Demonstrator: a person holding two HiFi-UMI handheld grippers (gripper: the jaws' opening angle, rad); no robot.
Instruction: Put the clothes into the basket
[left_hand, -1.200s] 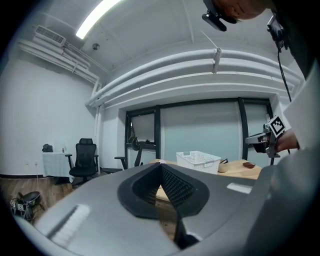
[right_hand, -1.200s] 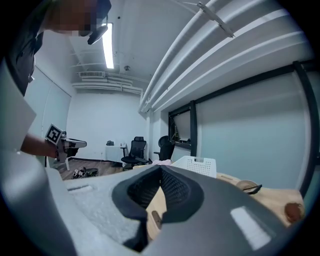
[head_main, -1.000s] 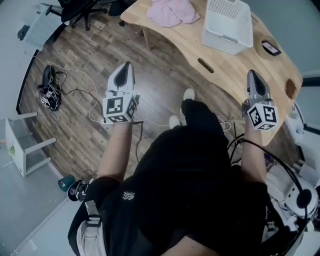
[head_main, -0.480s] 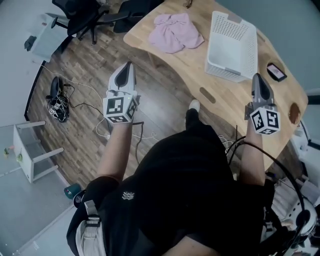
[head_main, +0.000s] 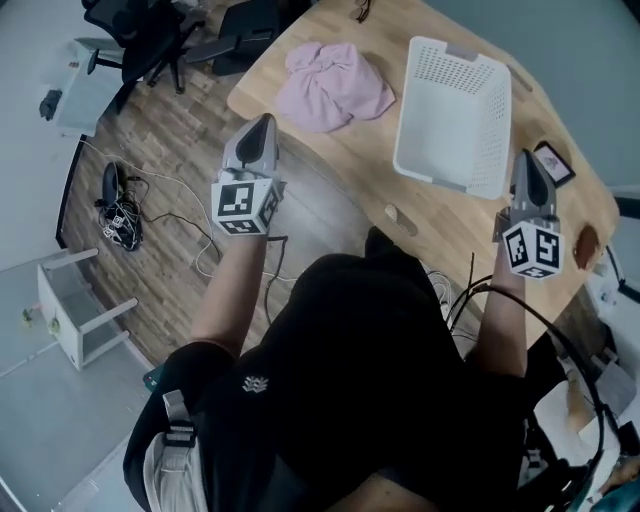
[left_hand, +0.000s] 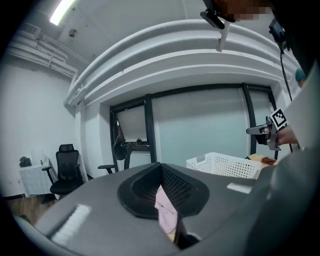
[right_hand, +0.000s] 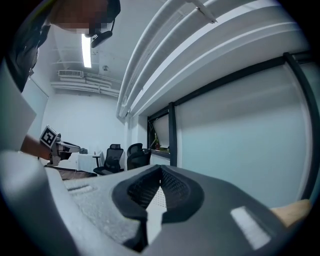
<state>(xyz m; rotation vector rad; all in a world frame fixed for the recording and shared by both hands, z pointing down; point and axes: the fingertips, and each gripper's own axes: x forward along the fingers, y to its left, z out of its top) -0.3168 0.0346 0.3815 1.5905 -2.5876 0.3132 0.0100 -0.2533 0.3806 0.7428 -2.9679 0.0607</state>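
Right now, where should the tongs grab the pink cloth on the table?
I'd pinch a raised fold near the middle of the pink cloth, coming down from the side of the left tongs: it lies in a crumpled heap, closest to them.

Counts, placed against basket:
- basket: one, white, on wooden surface
- pink garment: one, left of basket
- dark flat device: one, right of basket
- tools: two, left tool, right tool
- white stool: one, on floor far left of basket
- cable bundle: one, on floor far left of basket

A pink cloth lies beside the white basket.
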